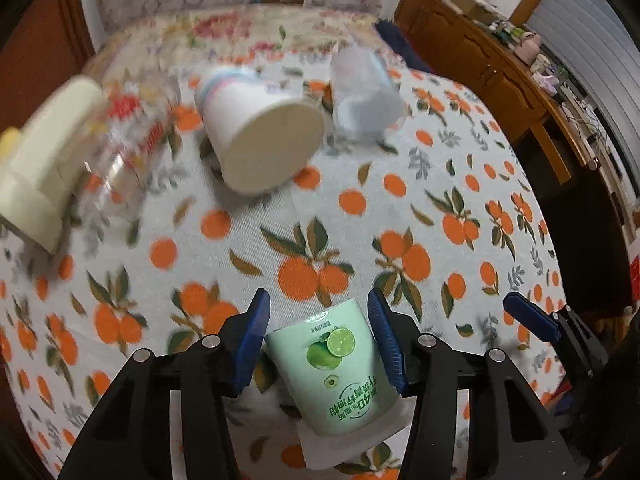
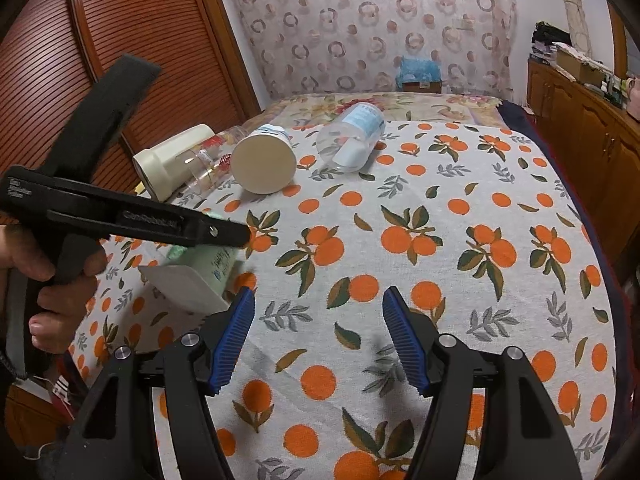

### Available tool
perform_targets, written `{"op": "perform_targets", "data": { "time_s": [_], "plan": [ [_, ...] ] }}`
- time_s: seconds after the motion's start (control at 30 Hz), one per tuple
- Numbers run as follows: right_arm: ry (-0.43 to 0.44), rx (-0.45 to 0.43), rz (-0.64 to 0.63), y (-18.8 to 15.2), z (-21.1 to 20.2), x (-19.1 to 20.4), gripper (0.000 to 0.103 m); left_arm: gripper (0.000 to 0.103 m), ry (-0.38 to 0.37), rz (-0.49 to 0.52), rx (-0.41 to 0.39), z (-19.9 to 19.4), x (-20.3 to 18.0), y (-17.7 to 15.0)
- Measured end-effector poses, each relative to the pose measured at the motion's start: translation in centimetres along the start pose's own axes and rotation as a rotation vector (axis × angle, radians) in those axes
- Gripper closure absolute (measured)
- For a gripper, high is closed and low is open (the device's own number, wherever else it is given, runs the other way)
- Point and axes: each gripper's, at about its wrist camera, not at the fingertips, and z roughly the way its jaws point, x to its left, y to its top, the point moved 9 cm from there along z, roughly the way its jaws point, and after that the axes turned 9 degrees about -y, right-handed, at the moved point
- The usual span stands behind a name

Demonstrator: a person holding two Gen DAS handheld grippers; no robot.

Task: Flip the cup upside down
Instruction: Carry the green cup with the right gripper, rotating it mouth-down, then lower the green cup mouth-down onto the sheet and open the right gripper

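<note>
A: Orange-print cloth over the bed, jars lying along its far left edge. Where's the cup?

B: The green cup sits near the left front edge, between the left gripper fingers, which look narrow around it; contact unclear.

A: The right gripper?

B: Wide, holding nothing. The soft bed could let the cup slip or tip over.

Print on the cup, inverted

The green cup in the left wrist view bears upside-down print beneath a lime picture: a large "40%" with Chinese characters beside it, and a smaller line near its far end too fine to read. In the right wrist view, the left tongs carry pale embossed lettering on the arm, too blurred to make out.
</note>
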Motion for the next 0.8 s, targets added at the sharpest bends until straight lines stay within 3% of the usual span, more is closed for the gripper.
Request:
{"op": "perform_targets", "data": {
  "time_s": [0.27, 0.5, 0.8],
  "plan": [
    [-0.016, -0.025, 0.017, 0.7, 0.1, -0.6, 0.034, 0.055, 0.049, 0.085, -0.18, -1.8, 0.4, 3.1],
    [-0.022, -0.045, 0.041, 1.4, 0.2, -1.2, 0.034, 0.055, 0.19, 0.206, -0.328, -2.5, 0.3, 5.2],
    [-0.026, -0.048, 0.052, 1.3, 0.2, -1.5, 0.034, 0.054, 0.21, 0.237, -0.357, -1.7, 0.2, 4.6]
  ]
}}
